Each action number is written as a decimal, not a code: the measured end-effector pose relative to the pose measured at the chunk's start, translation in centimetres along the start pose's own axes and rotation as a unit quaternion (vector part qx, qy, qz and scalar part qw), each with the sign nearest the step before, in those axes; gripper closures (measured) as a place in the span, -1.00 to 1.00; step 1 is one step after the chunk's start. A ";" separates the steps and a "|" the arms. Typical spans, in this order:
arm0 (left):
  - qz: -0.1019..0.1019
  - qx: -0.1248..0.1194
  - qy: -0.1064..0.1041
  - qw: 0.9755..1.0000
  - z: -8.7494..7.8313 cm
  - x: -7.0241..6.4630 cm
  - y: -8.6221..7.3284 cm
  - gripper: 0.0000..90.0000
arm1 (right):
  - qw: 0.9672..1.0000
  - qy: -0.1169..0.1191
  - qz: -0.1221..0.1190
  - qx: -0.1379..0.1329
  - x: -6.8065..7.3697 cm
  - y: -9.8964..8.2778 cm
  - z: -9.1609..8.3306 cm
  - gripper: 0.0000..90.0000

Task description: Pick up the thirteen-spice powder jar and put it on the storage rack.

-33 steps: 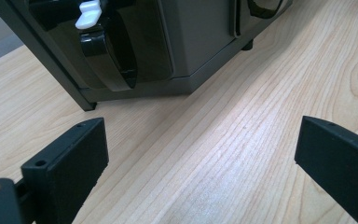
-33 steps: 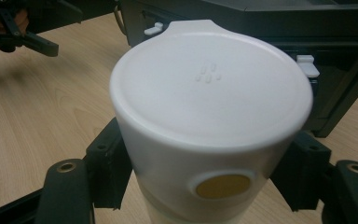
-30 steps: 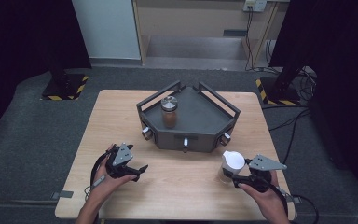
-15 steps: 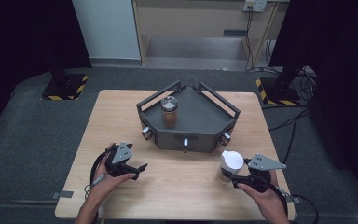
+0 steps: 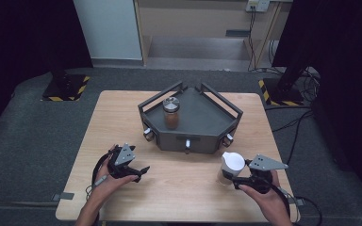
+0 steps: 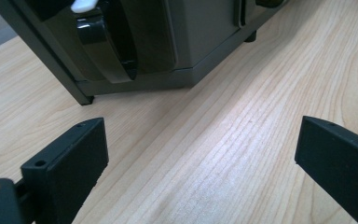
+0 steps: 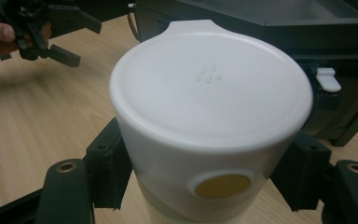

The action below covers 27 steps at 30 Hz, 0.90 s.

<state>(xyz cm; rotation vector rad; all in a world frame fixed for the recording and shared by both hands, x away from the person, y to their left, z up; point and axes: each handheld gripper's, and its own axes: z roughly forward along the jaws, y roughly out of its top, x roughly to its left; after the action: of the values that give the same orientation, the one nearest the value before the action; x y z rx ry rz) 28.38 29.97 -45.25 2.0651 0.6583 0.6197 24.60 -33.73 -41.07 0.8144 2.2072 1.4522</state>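
The right claw (image 5: 239,179) is closed around a smooth white plastic cup with a flat, tabbed lid (image 5: 232,167), its matte black jaws pressing on either side of the cup's body, close to the worktop's near right corner. The right claw's own camera adds what the high view misses: a small cluster of raised dots in the lid's centre and a round yellow-brown sticker on the cup's wall (image 7: 209,135).

The left claw (image 5: 136,170) stands open near the near left part of the pale, fine-grained wooden worktop (image 5: 184,183), its blocky black jaws wide apart over bare wood with nothing between them. Its own camera looks low at the front wall of the dark grey angular metal tray (image 6: 168,42), showing a glossy dark knob with a white tab.

That tray sits in the middle of the worktop, with raised rails and rounded knobs along its front. Inside it, toward its left side, stands a clear glass jar with a metal lid and brown contents (image 5: 171,112).

Compared with a second ago, both claws, the cup and the jar lie in the same places.
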 end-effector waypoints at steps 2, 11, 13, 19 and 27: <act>0.000 0.000 0.000 1.000 -0.1 0.0 0.0 -0.96 | 1.000 0.001 -0.002 0.001 0.1 0.4 -0.1 -0.30; -0.004 0.000 0.003 1.000 -0.2 0.0 -0.1 -0.96 | 1.000 0.014 0.002 0.001 0.1 1.5 -0.7 -0.30; -0.003 0.000 0.003 1.000 -0.2 0.0 -0.1 -0.96 | 1.000 0.015 0.002 -0.001 0.1 1.9 -0.9 -0.30; -0.006 -0.001 0.005 1.000 -0.4 0.0 -0.2 -0.96 | 1.000 0.015 -0.007 0.000 0.2 3.9 -1.5 -0.30; -0.006 -0.002 0.005 1.000 -0.5 0.1 -0.3 -0.96 | 1.000 0.014 -0.020 0.000 0.4 6.5 -1.9 -0.30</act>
<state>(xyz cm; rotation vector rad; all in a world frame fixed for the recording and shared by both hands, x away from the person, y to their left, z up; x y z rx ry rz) 28.05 30.43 -45.24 2.0545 0.6749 0.6234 24.85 -32.80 -34.35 0.7499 2.2321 1.4533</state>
